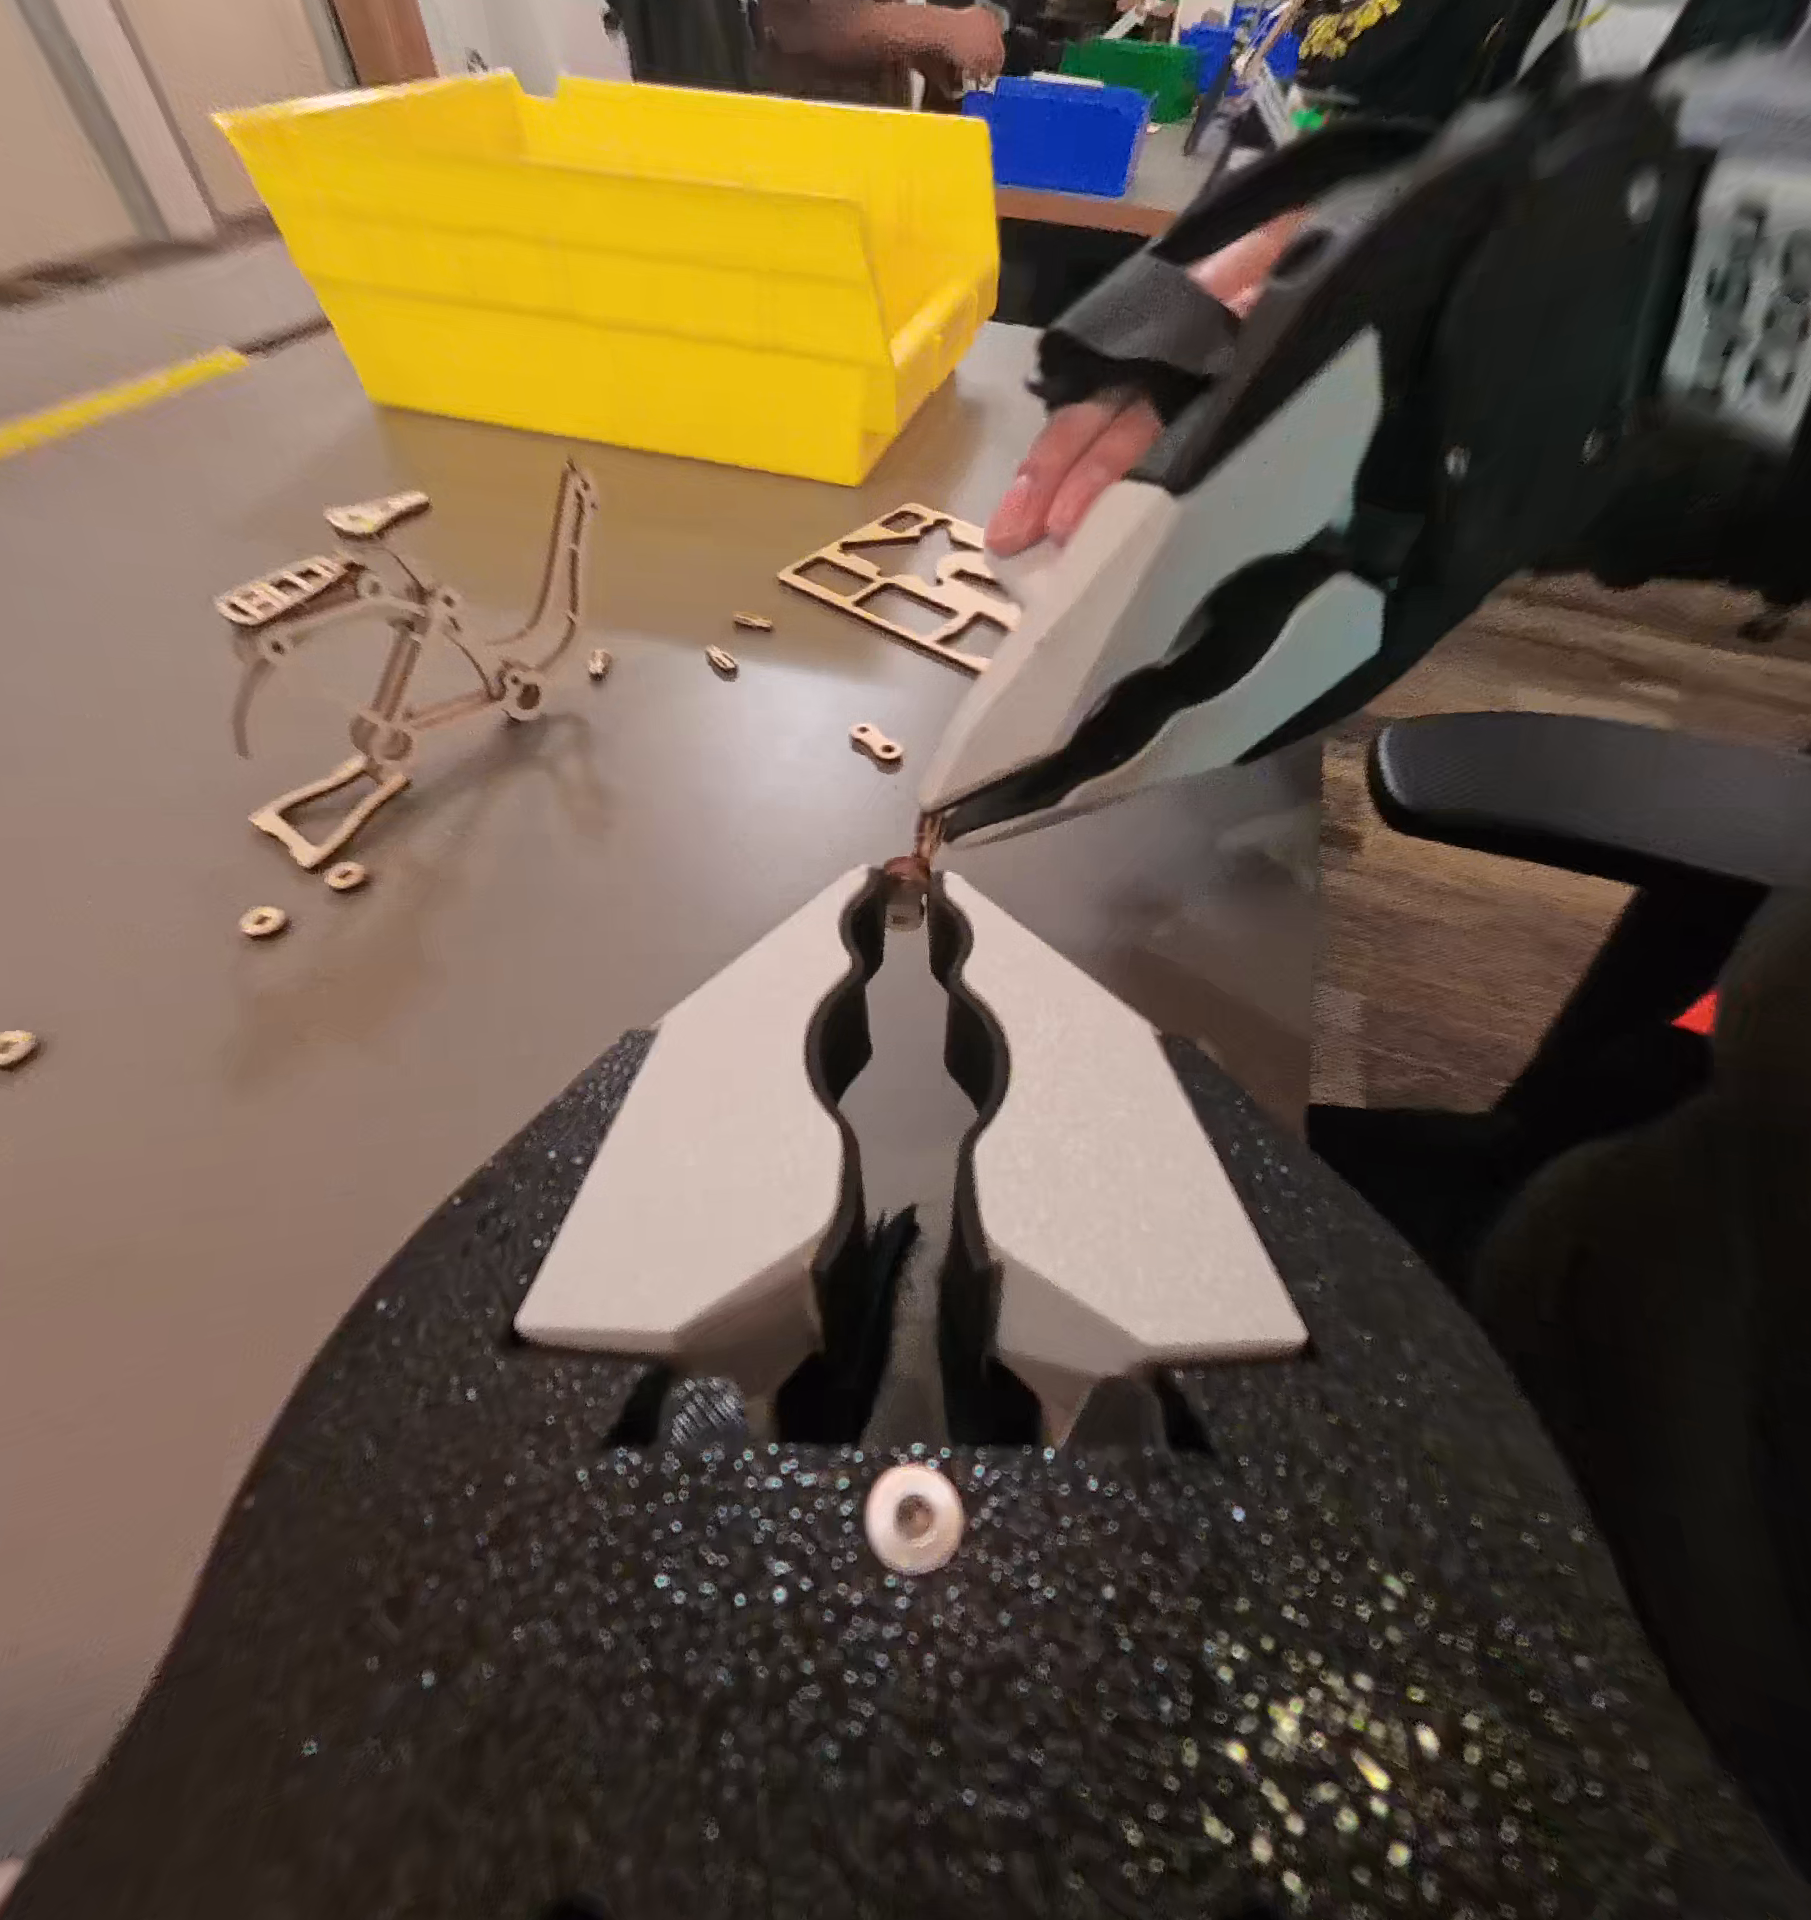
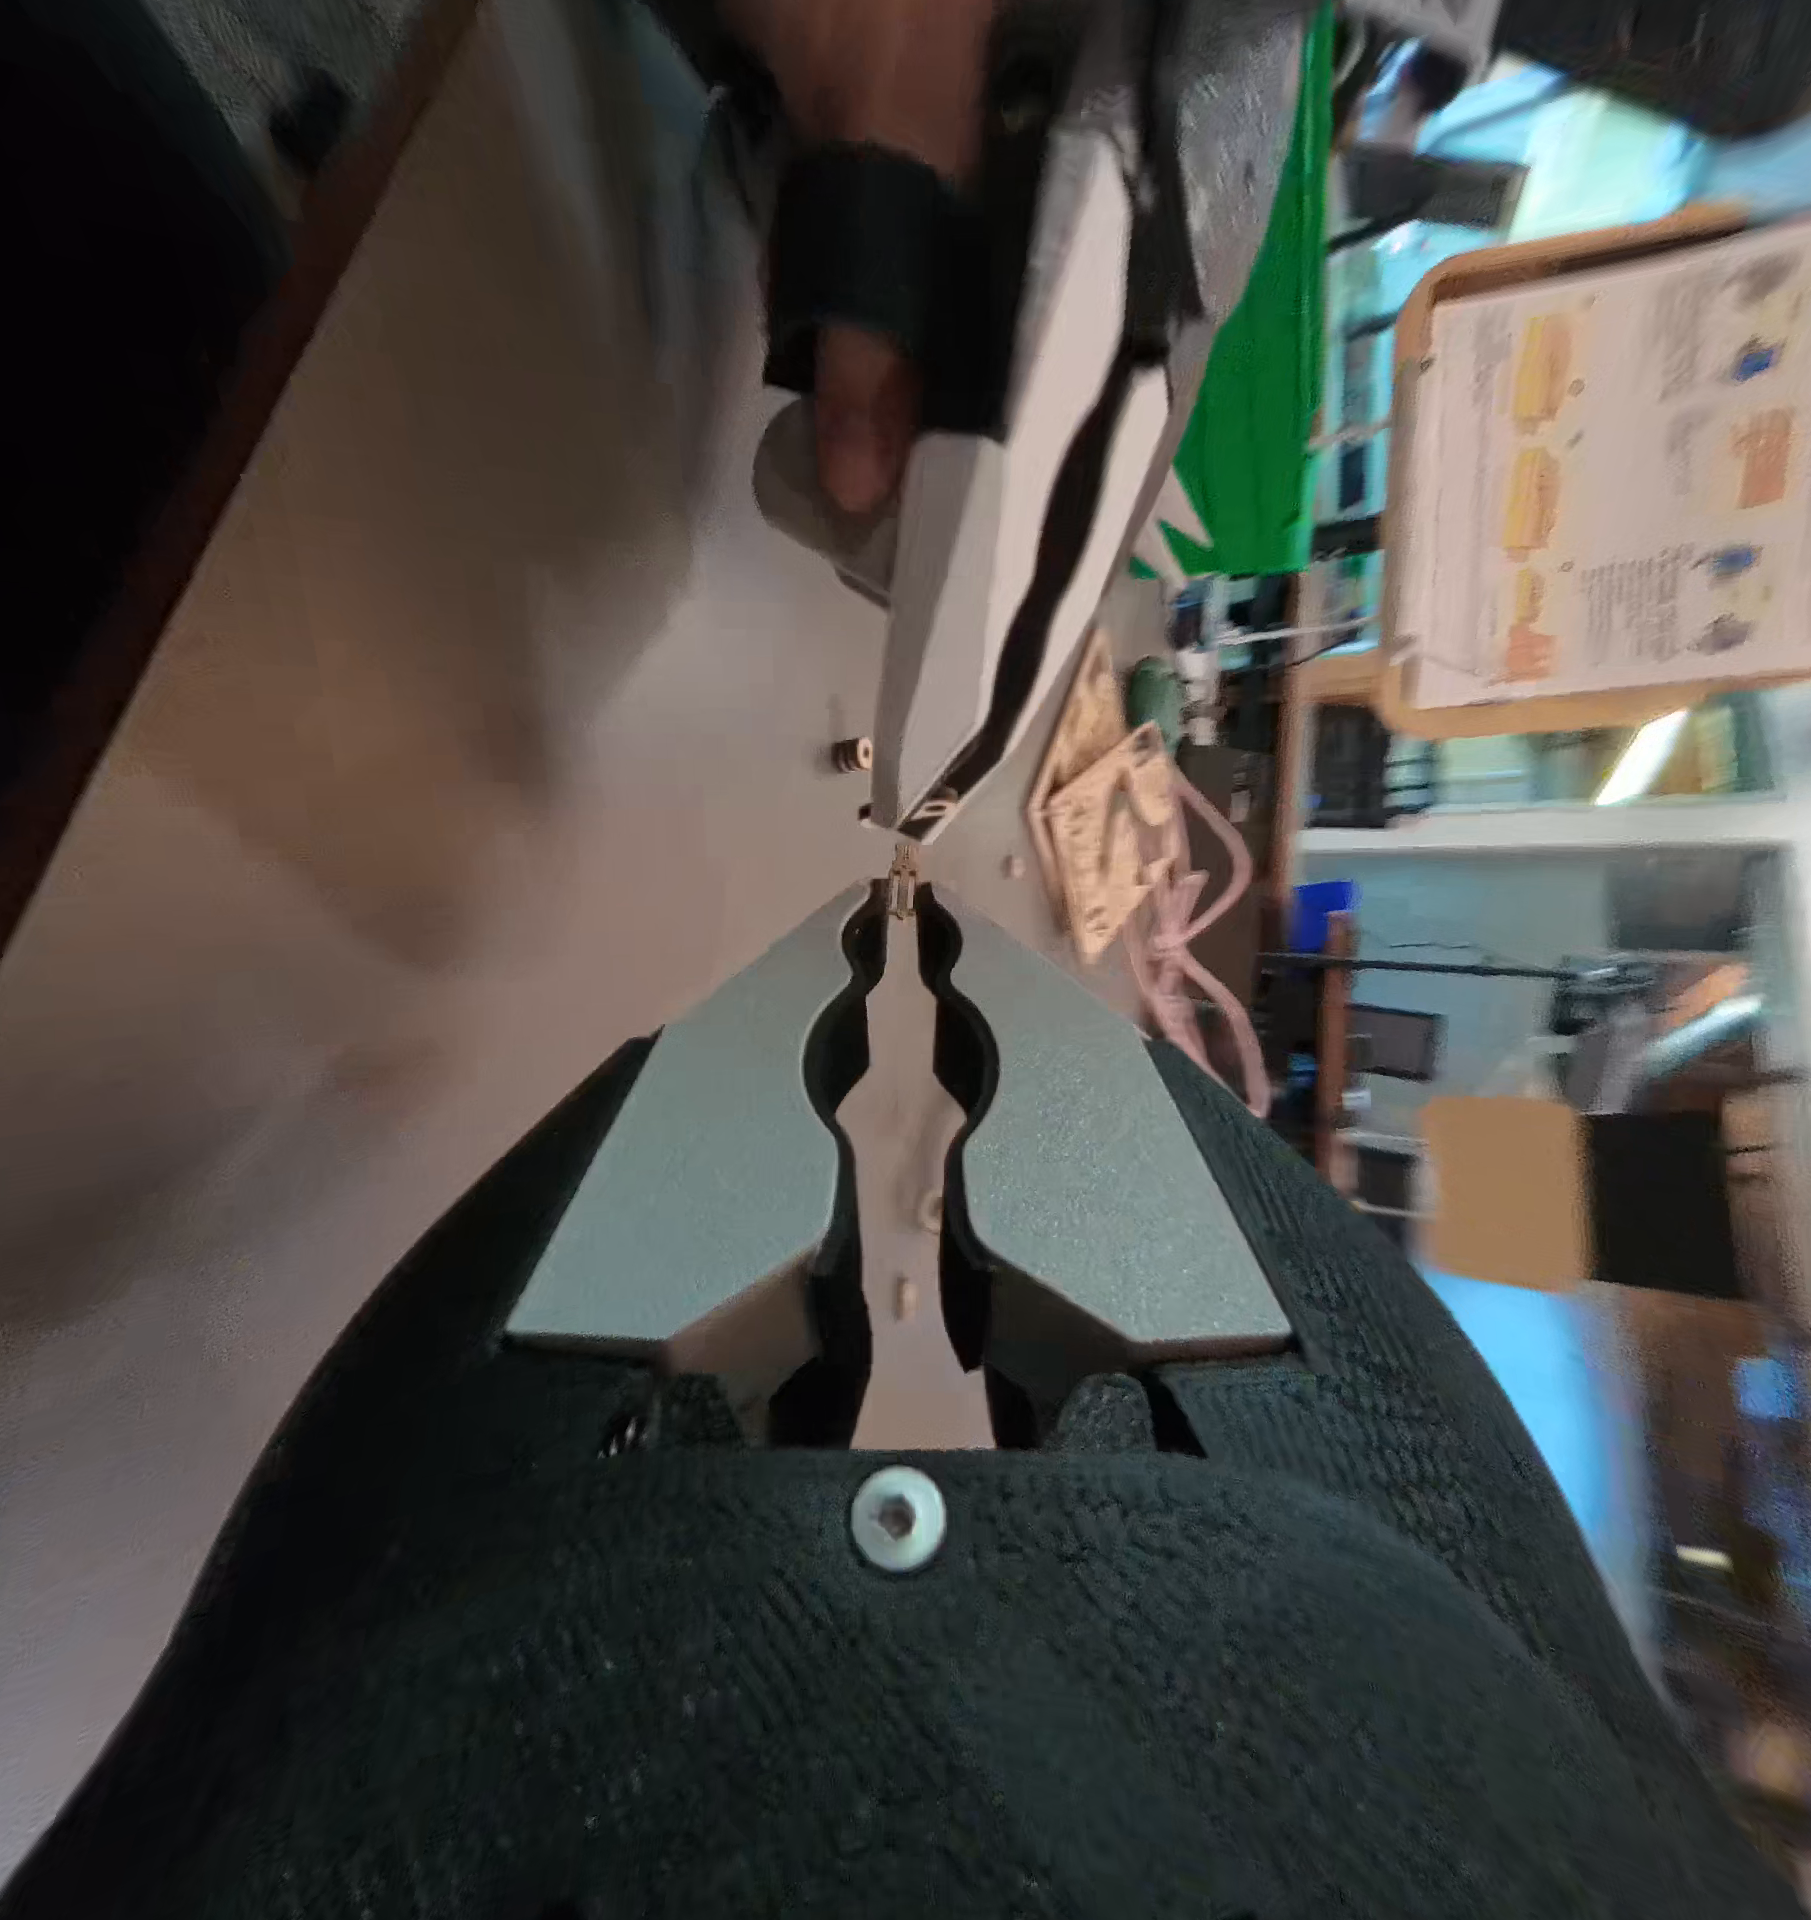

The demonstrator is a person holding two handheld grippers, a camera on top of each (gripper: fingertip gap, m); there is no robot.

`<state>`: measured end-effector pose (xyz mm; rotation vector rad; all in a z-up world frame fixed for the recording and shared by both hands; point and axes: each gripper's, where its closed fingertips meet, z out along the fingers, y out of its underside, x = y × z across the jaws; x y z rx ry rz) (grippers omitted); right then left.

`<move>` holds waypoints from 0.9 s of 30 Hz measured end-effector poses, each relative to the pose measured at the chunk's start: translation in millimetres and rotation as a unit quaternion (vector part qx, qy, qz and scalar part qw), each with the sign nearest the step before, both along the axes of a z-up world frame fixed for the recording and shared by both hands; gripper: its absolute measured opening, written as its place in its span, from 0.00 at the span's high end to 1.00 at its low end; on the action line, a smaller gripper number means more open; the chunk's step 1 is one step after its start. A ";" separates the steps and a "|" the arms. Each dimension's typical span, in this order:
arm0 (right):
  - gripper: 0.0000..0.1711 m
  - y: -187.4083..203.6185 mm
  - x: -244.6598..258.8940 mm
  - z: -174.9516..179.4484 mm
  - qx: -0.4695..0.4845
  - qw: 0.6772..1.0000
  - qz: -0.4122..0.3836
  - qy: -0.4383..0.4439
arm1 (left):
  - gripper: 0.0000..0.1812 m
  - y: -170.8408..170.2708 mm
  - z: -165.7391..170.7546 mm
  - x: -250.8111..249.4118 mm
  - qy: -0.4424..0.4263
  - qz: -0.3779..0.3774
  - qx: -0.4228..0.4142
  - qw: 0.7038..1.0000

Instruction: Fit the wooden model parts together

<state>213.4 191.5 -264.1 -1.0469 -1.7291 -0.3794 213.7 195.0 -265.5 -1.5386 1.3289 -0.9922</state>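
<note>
Table (image 1: 153, 1143) with yellow bin (image 1: 620, 270), loose washers (image 1: 7, 1049)

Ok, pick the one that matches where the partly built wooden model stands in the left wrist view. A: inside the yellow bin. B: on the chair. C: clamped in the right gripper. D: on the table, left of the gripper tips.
D: the partly built wooden model stands on the table, in front of the yellow bin and left of the left gripper.

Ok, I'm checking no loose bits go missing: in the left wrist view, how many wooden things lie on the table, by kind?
Part-built wooden model: 1
Cut-out wooden sheet: 1
Wooden washers: 3
Small loose wooden pieces: 4
Total: 9
</note>
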 end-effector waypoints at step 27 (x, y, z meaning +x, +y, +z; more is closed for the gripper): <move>0.98 27.8 4.1 -39.7 -0.491 0.855 0.038 0.163 | 0.97 21.2 -45.6 3.5 0.156 -0.033 0.091 0.983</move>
